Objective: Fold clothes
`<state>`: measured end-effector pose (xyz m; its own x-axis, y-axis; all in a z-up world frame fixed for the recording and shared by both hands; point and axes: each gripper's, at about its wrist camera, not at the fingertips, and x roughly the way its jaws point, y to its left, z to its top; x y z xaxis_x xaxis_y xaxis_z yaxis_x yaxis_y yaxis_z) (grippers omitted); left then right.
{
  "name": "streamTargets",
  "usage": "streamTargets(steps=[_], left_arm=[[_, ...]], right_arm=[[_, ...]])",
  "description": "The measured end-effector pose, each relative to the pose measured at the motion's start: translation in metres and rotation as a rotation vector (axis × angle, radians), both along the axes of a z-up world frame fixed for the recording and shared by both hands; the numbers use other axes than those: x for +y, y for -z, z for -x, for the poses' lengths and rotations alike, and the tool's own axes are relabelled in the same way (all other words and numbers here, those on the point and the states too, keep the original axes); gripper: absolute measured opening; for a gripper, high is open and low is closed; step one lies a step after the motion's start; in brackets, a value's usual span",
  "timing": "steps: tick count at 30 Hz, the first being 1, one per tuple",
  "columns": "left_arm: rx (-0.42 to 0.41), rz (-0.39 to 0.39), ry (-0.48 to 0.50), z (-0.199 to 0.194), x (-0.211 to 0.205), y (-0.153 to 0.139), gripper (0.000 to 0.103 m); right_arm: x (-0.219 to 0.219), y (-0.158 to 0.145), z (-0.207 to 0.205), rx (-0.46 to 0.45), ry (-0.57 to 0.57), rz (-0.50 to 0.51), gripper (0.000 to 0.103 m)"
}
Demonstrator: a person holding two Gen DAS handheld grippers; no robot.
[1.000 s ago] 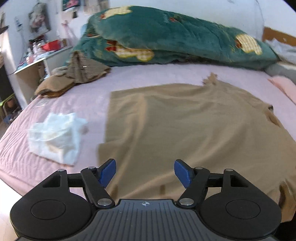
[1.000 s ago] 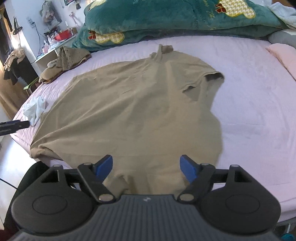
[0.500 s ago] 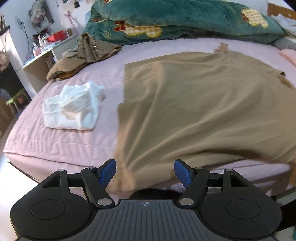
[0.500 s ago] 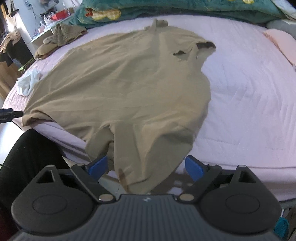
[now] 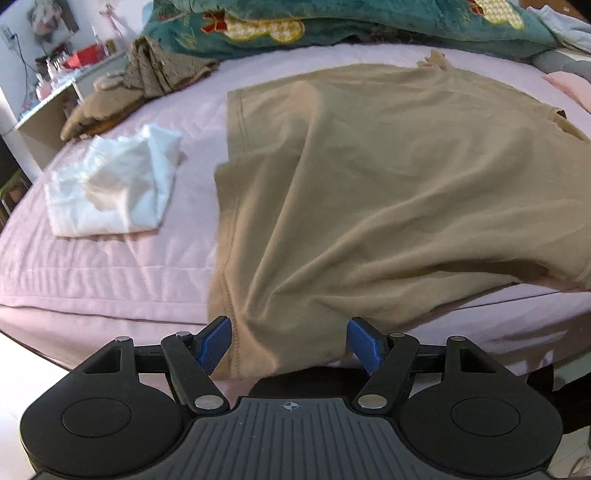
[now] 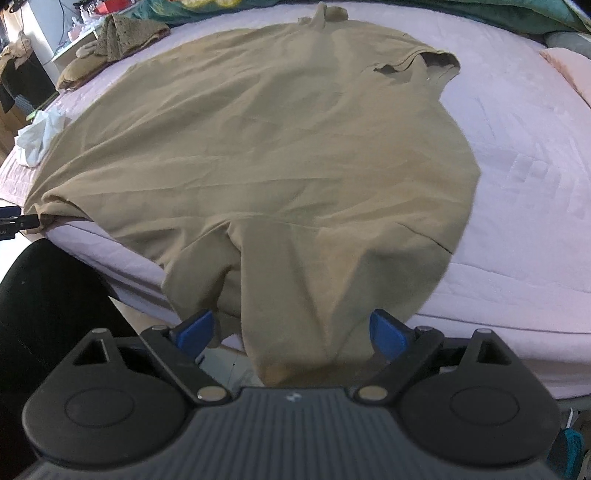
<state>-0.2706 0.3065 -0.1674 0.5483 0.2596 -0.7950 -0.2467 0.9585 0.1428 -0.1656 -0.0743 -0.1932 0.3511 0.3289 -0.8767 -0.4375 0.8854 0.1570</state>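
Both grippers sit at the bed's near edge, where the tan shirt (image 6: 266,147) droops over the pink sheet (image 6: 517,184). Left gripper (image 5: 290,343) is spread, right gripper (image 6: 291,332) opening, fabric loose between each. Bare sheet beside the shirt.

A home bedroom: a bed (image 5: 110,266) with pink quilted sheet, teal plush blanket (image 5: 332,26) at twelve o'clock, cluttered shelf (image 5: 55,92) at ten o'clock.
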Motion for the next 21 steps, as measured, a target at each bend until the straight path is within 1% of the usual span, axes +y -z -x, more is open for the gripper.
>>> streamTargets(steps=[2, 4, 6, 8, 10, 11, 12, 13, 14, 17, 19, 21], left_arm=[[-0.020, 0.020, 0.006, -0.003, 0.003, 0.001, 0.069], [-0.021, 0.011, 0.024, -0.004, 0.000, 0.001, 0.059], [-0.020, 0.002, 0.035, -0.005, -0.005, 0.002, 0.054], [-0.023, 0.021, 0.024, -0.006, -0.006, 0.002, 0.048], [-0.026, 0.046, 0.007, -0.006, -0.007, 0.001, 0.036], [-0.026, 0.050, 0.001, -0.007, -0.008, 0.000, 0.034], [-0.026, 0.052, -0.003, -0.007, -0.010, 0.000, 0.030], [-0.025, 0.052, -0.004, -0.008, -0.011, 0.000, 0.028], [-0.025, 0.052, -0.005, -0.009, -0.013, 0.000, 0.026], [-0.025, 0.058, -0.004, -0.010, -0.011, 0.000, 0.022], [-0.024, 0.059, -0.007, -0.011, -0.010, -0.001, 0.016], [-0.028, 0.061, -0.010, -0.011, -0.010, -0.001, 0.011]], right_arm=[[0.006, 0.002, 0.000, -0.002, -0.014, 0.019, 0.102], [0.011, 0.003, 0.000, -0.006, -0.029, 0.039, 0.103], [0.014, 0.004, 0.001, -0.012, -0.039, 0.058, 0.103], [0.015, 0.003, 0.001, -0.023, -0.054, 0.069, 0.101], [0.015, -0.001, 0.002, -0.040, -0.065, 0.081, 0.088], [0.014, -0.005, 0.002, -0.052, -0.066, 0.082, 0.063], [0.013, -0.008, 0.001, -0.063, -0.066, 0.081, 0.025], [0.010, -0.011, 0.001, -0.058, -0.057, 0.065, 0.012], [0.011, -0.011, 0.001, -0.061, -0.059, 0.059, 0.008], [0.016, -0.007, 0.006, -0.074, -0.076, 0.050, 0.009], [0.017, -0.007, 0.008, -0.085, -0.083, 0.032, 0.008], [0.014, -0.008, 0.008, -0.086, -0.083, 0.010, 0.004]])
